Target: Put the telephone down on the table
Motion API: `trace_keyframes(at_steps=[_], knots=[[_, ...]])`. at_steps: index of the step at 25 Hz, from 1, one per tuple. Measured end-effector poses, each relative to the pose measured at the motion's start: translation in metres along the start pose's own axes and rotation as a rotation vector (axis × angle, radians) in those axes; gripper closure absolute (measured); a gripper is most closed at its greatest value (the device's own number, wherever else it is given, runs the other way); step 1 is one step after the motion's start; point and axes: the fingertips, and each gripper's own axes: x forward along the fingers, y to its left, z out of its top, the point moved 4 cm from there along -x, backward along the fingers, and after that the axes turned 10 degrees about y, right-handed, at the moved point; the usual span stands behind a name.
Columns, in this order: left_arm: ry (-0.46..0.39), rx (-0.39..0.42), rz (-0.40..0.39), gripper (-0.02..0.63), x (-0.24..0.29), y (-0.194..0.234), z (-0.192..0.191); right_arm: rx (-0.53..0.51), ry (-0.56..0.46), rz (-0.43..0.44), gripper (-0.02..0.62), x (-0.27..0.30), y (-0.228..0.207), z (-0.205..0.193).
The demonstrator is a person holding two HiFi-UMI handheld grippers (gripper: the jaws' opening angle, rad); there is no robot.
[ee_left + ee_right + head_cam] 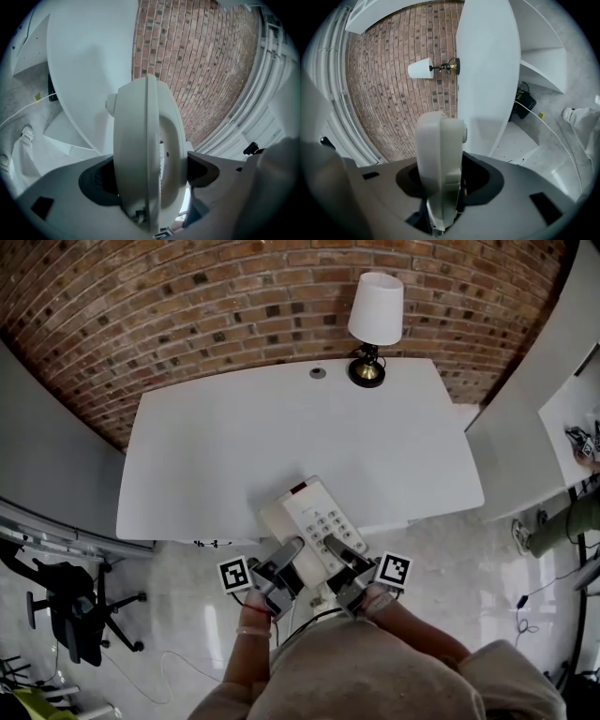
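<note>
Only head view shows telephone (302, 509) keypad (330, 524), seemingly aloft.

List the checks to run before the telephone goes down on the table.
1. Left gripper grip: jaws shut on the telephone - ok.
2. Right gripper grip: jaws shut on the telephone's other end - ok.
3. Telephone fully over the table: in the head view its near half lies past the near edge - not ok.
4. Landing spot: the table beyond the telephone is bare - ok.
5. Lamp: at the far edge, well away - ok.
6. Gap between telephone and table: cannot tell.
</note>
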Motion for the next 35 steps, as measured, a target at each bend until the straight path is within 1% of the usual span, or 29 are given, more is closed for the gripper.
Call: trace_keyframes(at_steps=[3,7,13,19,26,35], knots=[[-0.012,-0.009,-0.001,0.207,0.008,0.002,0.015,0.004,0.007,-0.004,0.428,0.01,0.002,0.016],[-0.02,-0.034,-0.005,0.207,0.022,0.011,0.031,0.011,0.003,-0.031,0.428,0.015,-0.001,0.037],[-0.019,-0.068,-0.03,0.207,0.044,0.02,0.05,0.011,0.0,-0.062,0.428,0.02,-0.003,0.065],[-0.006,-0.07,-0.034,0.207,0.064,0.028,0.07,0.014,-0.014,-0.067,0.427,0.026,-0.003,0.092],[-0.012,-0.071,-0.035,0.207,0.074,0.032,0.094,0.019,-0.004,-0.075,0.426,0.042,-0.004,0.114],[-0.031,-0.087,-0.04,0.207,0.077,0.04,0.115,0.027,0.019,-0.091,0.428,0.06,-0.008,0.13]])
